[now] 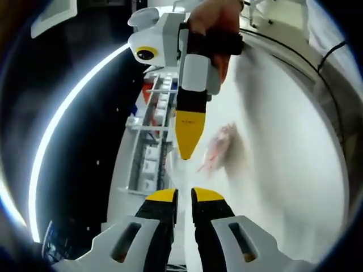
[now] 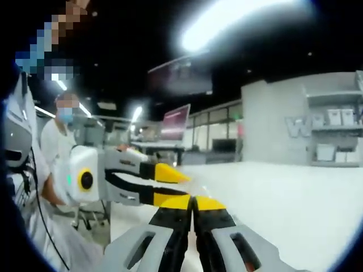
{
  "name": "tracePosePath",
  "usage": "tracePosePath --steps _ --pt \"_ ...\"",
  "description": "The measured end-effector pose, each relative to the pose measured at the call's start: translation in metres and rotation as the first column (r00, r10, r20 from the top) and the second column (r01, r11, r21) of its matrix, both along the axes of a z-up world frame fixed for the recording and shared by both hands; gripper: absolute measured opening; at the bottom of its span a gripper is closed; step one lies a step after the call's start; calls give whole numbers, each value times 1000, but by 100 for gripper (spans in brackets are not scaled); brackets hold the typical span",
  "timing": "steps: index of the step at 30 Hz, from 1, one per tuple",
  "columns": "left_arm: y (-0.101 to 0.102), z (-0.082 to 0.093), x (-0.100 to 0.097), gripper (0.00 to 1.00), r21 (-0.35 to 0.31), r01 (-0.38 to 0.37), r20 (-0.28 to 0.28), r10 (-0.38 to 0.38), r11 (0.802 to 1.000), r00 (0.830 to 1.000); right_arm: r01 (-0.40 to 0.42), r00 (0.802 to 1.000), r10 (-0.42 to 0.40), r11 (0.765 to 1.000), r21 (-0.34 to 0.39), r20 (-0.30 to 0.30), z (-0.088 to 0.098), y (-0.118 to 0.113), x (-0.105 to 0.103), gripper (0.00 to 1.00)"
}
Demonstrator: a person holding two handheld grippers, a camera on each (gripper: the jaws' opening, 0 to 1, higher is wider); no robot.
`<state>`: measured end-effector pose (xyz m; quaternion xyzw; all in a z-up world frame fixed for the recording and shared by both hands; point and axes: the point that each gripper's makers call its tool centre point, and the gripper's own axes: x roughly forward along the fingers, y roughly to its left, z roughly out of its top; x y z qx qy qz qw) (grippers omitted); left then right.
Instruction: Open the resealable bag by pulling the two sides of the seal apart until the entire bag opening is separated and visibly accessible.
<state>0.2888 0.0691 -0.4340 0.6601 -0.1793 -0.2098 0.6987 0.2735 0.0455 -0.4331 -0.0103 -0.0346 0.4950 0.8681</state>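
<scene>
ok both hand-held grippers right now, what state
left hand-held gripper: slightly open, nothing between jaws
right hand-held gripper: shut, nothing visibly held

Lit by overhead ceiling strip lights (image 1: 62,113), glaring to blown-out white in the right gripper view. Strong fisheye bending at edges. Motion-blurred across the white table (image 1: 295,158).

Bag (image 1: 222,148) lies on desk (image 1: 283,158), ahead of left gripper (image 1: 184,195). Right gripper (image 1: 187,148) hangs above, left of bag. Shelving (image 1: 150,141) stands at desk's far edge. Person (image 2: 57,153) stands behind desk.
</scene>
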Motion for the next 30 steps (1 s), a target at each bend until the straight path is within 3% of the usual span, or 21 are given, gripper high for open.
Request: tracePosePath --steps 6,9,22,30 --pt "0 2 0 8 -1 0 18 0 1000 1000 -7 1000 7 1000 -6 -1 -1 2 -2 0" --pt "0 3 0 1 -4 -2 16 2 1000 1000 -9 1000 9 1000 -9 -1 -2 2 -2 0" --pt "3 4 -3 0 -21 -5 32 6 1000 999 -13 1000 13 1000 -11 -15 -4 3 -4 0" --pt "5 2 -3 0 -18 -10 37 11 1000 999 -26 998 26 1000 0 -53 -6 -4 -9 6"
